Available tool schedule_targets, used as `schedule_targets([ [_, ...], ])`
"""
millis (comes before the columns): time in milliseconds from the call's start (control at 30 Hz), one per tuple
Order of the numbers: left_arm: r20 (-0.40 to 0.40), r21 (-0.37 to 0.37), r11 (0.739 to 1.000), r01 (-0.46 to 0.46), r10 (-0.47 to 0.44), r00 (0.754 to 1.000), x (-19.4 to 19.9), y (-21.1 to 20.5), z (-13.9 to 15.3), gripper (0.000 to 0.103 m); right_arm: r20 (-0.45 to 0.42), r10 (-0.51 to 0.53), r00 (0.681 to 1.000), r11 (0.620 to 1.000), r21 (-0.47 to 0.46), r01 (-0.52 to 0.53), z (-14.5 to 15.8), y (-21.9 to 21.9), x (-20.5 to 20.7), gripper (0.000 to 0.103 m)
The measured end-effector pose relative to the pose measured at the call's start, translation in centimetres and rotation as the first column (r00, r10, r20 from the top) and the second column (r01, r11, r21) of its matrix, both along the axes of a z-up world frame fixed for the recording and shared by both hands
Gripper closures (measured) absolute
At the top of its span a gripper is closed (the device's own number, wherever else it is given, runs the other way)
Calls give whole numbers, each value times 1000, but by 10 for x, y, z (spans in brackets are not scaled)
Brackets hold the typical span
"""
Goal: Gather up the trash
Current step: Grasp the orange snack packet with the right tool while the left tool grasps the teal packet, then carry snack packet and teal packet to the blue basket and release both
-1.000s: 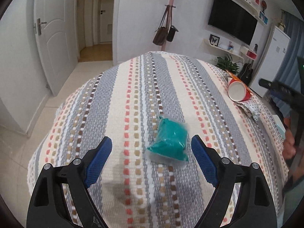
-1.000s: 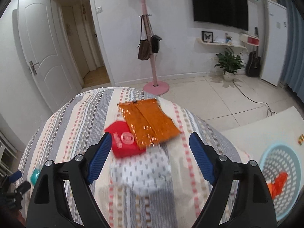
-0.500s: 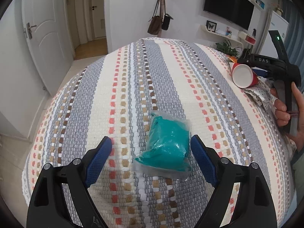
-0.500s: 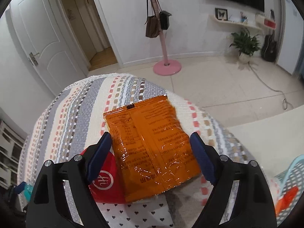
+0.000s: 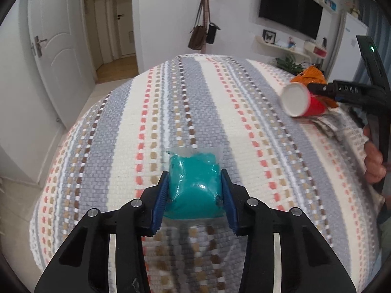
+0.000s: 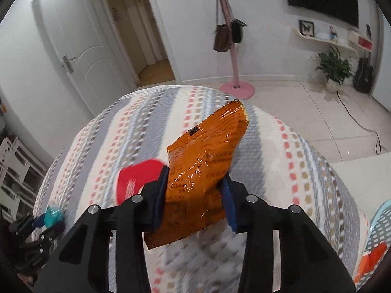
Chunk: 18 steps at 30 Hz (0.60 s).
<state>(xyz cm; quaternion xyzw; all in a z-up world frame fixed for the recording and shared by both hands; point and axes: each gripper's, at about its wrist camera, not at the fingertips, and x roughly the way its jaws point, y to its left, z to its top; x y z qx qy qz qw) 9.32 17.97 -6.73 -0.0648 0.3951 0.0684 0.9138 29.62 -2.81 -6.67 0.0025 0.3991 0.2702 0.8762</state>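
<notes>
Teal packet (image 5: 195, 185): clear wrapper with teal filling, lying on the striped blanket, pinched between the blue pads (image 5: 161, 202) of the left claw
Left claw (image 5: 195, 195): jaws closing, narrow, both pads pressed against the packet's sides
Orange snack bag (image 6: 202, 171): crumpled foil, tilted with its top corner up and away from the right claw, lower half squeezed between that claw's pads
Right claw (image 6: 195, 195): jaws closing, narrow, clamped on the bag
Red cup (image 6: 136, 178): on its side just left of the right claw's left pad, partly behind the bag; in the left wrist view its white mouth faces the camera, far right of the left claw
Striped blanket (image 5: 220, 112): grey, cream and coral bands, under both claws
Dotted cloth (image 6: 195, 251): pale patterned fabric directly below the right claw
Basket (image 6: 376, 222): light blue, perforated, at the lower right of the right claw, something orange inside
Hand (image 5: 374, 161): grips the right claw's handle, far right of the left claw
</notes>
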Motion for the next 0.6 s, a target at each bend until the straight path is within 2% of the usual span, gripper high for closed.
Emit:
schedule_targets([
  [100, 39, -63, 997, 35, -33, 999, -3, -4, 7, 64, 36, 23, 999, 1000, 11, -24, 9, 0, -20, 67],
  [233, 114, -70, 993, 100, -92, 989, -10, -18, 25, 64, 104, 16, 994, 1000, 13, -18, 30, -7, -46, 67],
  [467, 255, -42, 975, 220, -202, 946, -12, -58, 74, 64, 241, -46, 970, 999, 29, 40, 78, -48, -90, 67],
  [600, 296, -31, 954, 298, -276, 915, 3, -97, 99, 64, 313, -108, 944, 994, 15, 108, 100, -85, -109, 67],
])
